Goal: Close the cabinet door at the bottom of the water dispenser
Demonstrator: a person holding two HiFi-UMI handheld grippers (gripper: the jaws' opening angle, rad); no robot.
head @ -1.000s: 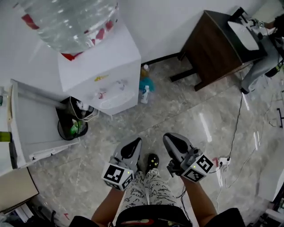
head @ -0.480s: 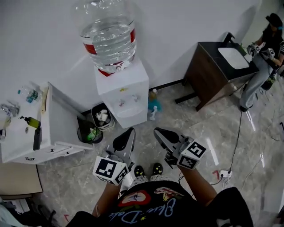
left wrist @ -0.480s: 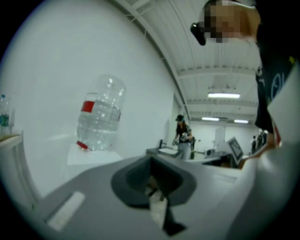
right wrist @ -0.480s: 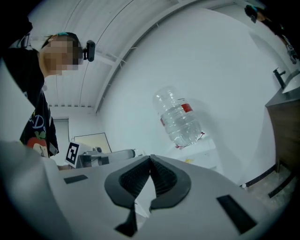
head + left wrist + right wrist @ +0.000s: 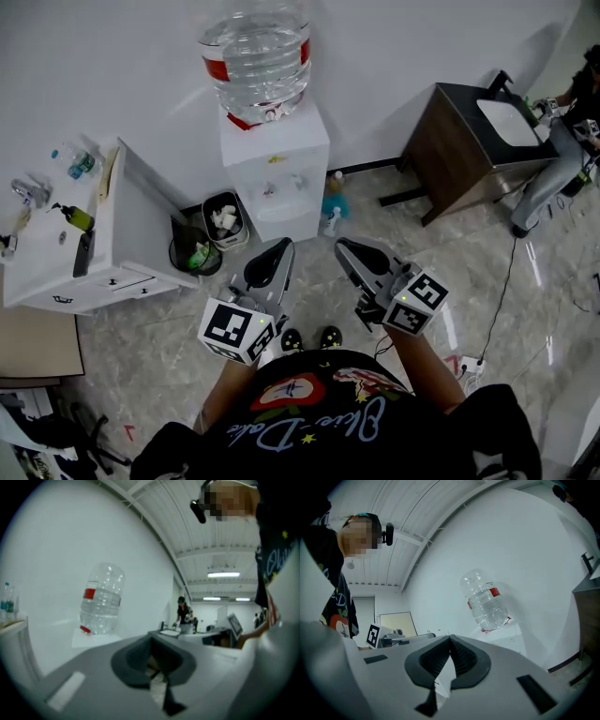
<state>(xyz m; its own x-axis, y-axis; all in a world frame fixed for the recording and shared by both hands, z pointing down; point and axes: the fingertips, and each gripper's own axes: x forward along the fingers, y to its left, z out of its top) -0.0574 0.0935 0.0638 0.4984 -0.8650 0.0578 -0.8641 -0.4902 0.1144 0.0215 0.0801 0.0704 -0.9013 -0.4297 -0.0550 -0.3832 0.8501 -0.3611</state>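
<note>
Nearest the camera, both tools were held close to the person's chest, pointing toward 12 o'clock. The left hand-held gripper (image 5: 278,249) was clenched, its dark pads drawn together with nothing between them. The right hand-held gripper (image 5: 348,248) was likewise clenched on nothing, its ribbed pads meeting at the tip. Neither was in contact with anything.

Beyond them, a strip of bare marble floor (image 5: 309,246) was left between the jaws and the water dispenser (image 5: 274,173), which stood at 12 o'clock against the wall, near but clearly apart from both tools. Its inverted bottle (image 5: 259,56) was also picked up in both gripper views, high and further off. Two waste bins (image 5: 225,221) were set at about 10 o'clock from the left tool, and cleaning bottles (image 5: 333,204) at about 12 o'clock from the right one, just beside the dispenser's foot.

The cabinet door itself could not be made out. Only a foreshortened strip of the lower front face (image 5: 281,223) was shown, and no leaf was seen swung out from it. Whether the door was already shut could therefore not be told. If it was open, the closing push was judged not yet begun, since a reach down and forward would first be needed.
</note>
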